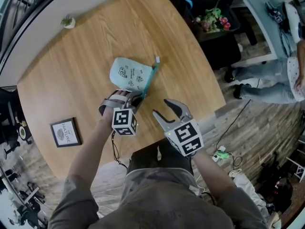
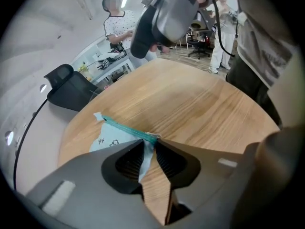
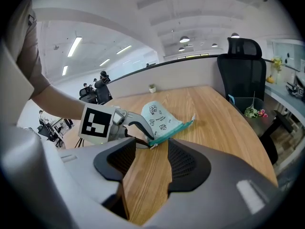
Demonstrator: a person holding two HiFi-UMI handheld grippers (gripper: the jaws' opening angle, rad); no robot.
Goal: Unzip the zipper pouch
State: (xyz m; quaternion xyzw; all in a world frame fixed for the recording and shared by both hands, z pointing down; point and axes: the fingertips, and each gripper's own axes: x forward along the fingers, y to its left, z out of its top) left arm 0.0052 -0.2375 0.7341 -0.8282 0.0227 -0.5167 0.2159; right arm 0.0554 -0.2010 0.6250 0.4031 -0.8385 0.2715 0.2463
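A light blue zipper pouch (image 1: 129,73) with small printed drawings lies on the round wooden table (image 1: 86,80). Its teal zipper (image 1: 150,78) runs along its right edge. My left gripper (image 1: 133,97) is shut on the pouch's near corner, and the pale fabric (image 2: 144,159) is pinched between its pads. The right gripper view shows the same pinch, with the pouch (image 3: 159,118) raised a little and the small zipper pull (image 3: 151,146) hanging at the near end. My right gripper (image 1: 159,106) stands open just right of that corner, holding nothing, with bare wood between its fingers (image 3: 186,163).
A framed picture (image 1: 65,132) lies near the table's left front edge and a small potted plant (image 1: 68,22) stands at the far edge. A black office chair (image 3: 245,61) and a flower pot (image 1: 212,20) are past the table. A person (image 1: 286,75) sits at the right.
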